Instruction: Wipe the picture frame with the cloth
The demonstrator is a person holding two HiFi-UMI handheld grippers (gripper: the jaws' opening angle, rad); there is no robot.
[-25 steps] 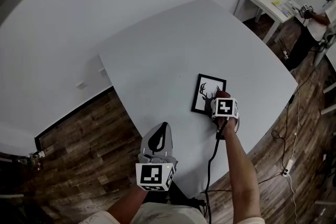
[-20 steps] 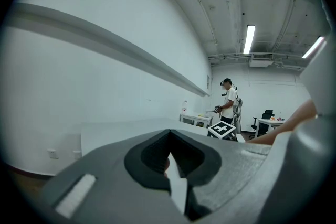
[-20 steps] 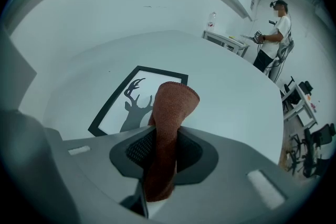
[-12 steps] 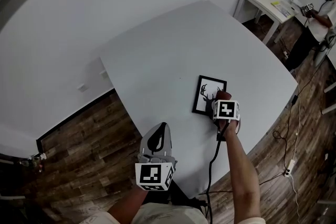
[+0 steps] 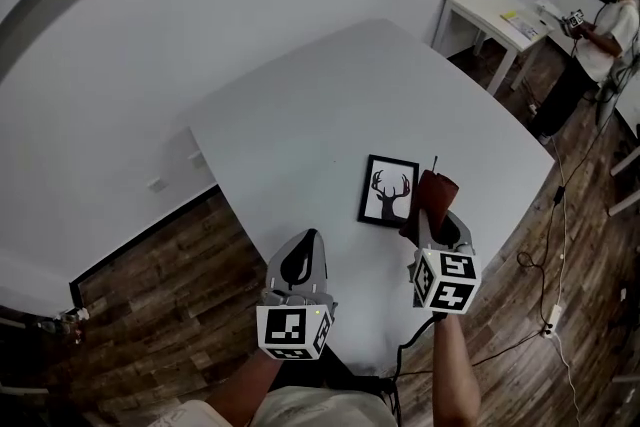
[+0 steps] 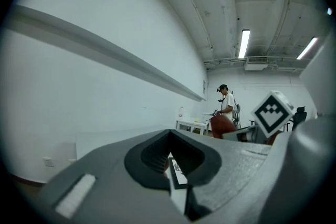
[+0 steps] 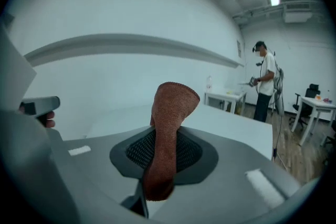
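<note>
A black picture frame [image 5: 388, 191] with a deer-head silhouette lies flat on the white table [image 5: 330, 105] near its front edge. My right gripper [image 5: 438, 207] is lifted just right of the frame, shut on a reddish-brown cloth [image 5: 436, 191]. In the right gripper view the cloth [image 7: 167, 134] stands up folded between the jaws. My left gripper [image 5: 300, 260] hovers at the table's near edge, left of the frame, shut with nothing held. A corner of the frame [image 6: 177, 173] shows through its jaws in the left gripper view.
A small white desk [image 5: 495, 15] stands at the far right with a person [image 5: 598, 25] beside it. Wooden floor [image 5: 160, 295] lies left of and below the table. A black cable [image 5: 405, 355] hangs under my right arm.
My right gripper has lifted the cloth off the frame and pulled back toward me. The whole deer picture now shows. The left gripper has stayed put.
</note>
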